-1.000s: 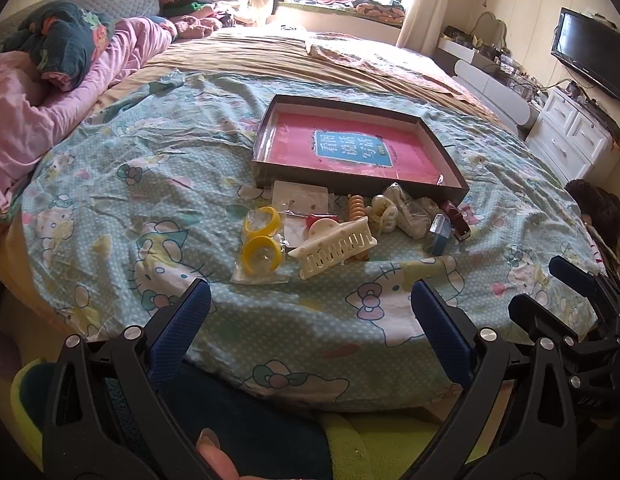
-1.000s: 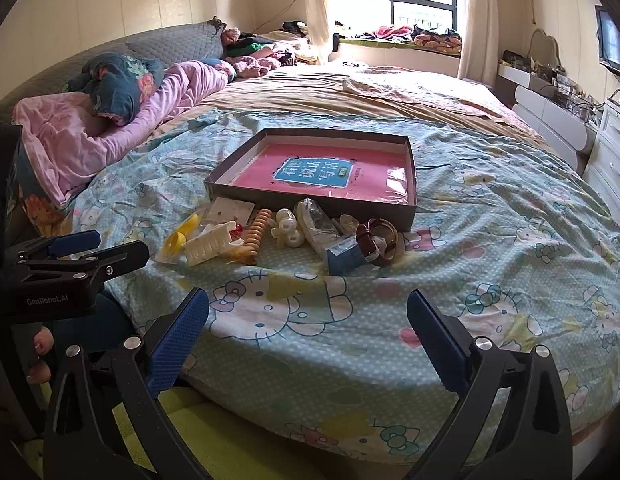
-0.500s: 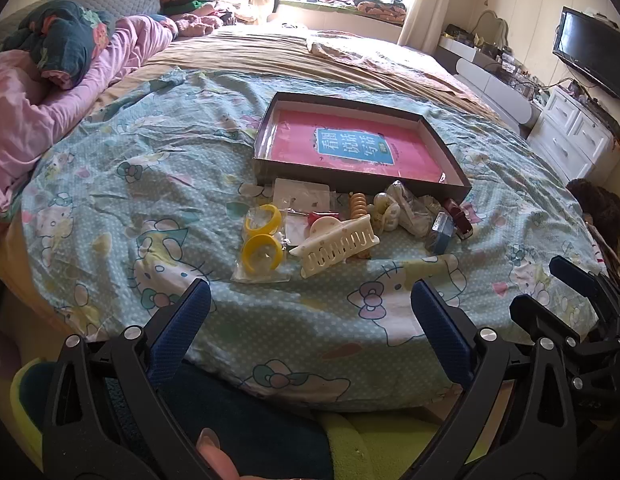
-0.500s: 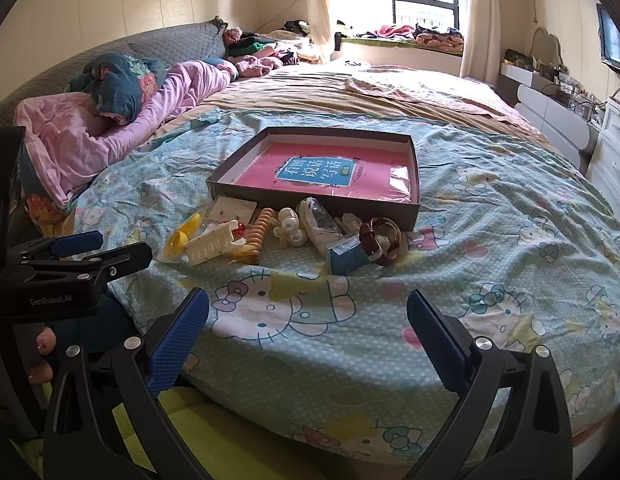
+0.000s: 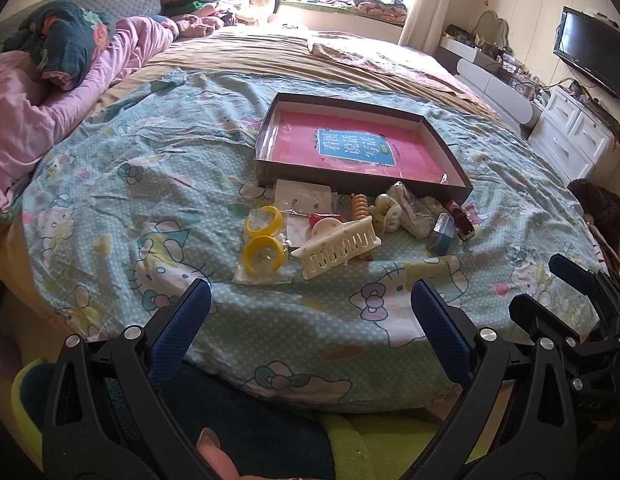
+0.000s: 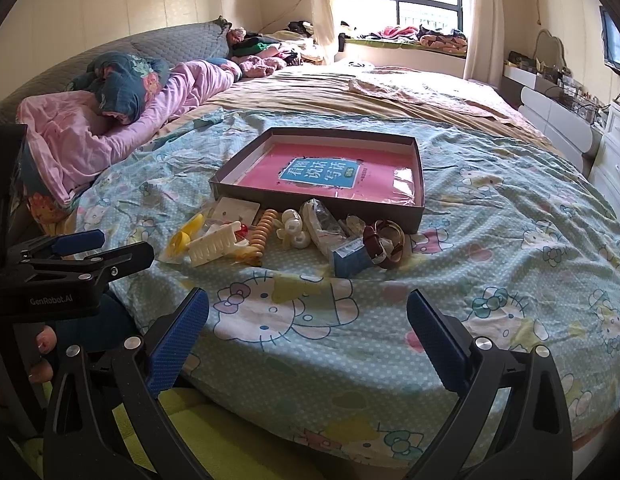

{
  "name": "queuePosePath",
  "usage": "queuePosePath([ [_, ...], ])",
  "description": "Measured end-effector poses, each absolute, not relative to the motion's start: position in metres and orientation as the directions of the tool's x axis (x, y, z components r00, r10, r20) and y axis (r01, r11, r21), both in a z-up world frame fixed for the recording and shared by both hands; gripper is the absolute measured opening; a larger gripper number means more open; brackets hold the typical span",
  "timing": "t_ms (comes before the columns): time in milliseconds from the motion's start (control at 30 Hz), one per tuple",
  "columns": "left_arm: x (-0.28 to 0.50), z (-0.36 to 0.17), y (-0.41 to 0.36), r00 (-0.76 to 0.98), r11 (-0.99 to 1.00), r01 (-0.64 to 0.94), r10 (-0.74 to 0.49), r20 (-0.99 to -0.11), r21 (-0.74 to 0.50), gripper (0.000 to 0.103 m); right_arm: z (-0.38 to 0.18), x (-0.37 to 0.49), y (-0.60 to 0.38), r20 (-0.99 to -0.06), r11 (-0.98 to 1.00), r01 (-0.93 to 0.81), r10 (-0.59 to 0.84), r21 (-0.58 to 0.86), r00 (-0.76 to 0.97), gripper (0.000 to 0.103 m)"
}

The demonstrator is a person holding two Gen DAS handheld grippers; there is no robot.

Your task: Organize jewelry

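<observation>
Both views edge nearer the heap | left gripper [image 5: 310, 308] and right gripper [image 6: 308, 314] spread wide, empty | shallow grey cardboard box [image 5: 453, 190] waits behind, ready for sorting

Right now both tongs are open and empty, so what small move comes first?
Probably ease the left tongs forward over the cream hair claw: it lies nearest, atop the pile, in front of the empty box. The right tongs hang back, open.

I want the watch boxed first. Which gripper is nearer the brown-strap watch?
Right. The watch lies ahead of the right gripper, slightly to its right. The left gripper hangs back off the bed's edge; the watch is far right of it.
</observation>
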State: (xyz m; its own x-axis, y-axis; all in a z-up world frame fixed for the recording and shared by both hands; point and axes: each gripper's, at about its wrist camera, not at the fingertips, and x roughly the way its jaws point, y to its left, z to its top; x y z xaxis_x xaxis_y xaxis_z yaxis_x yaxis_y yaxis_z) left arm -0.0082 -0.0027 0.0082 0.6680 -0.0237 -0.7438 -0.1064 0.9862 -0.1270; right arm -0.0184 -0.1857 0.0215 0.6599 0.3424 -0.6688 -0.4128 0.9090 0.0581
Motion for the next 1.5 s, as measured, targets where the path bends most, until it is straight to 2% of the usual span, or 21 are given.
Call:
queuePosePath([
  [500,0.007,0.006,0.022,0.653,0.978,-0.166,0.016,-0.757,-0.122,0.094,0.024,0.013,-0.180,-0.657,0.891,-0.445,0.387,0.086,0.647,0.099],
  [867,0.028,0.003,0.055,0.645,0.968,-0.219,0.049,-0.763,-0.122,0.094,0.027,0.048,-0.193,-0.646,0.906,-0.404,0.384,0.127,0.660,0.099],
  [1500,0.071,-0.033,-0.004,0.570,0.994,0.092,-0.102,-0.815,-0.059,0.092,-0.014,0.102,-0.238,-0.716,0.945,-0.265,0.318,0.190,0.622,0.099],
])
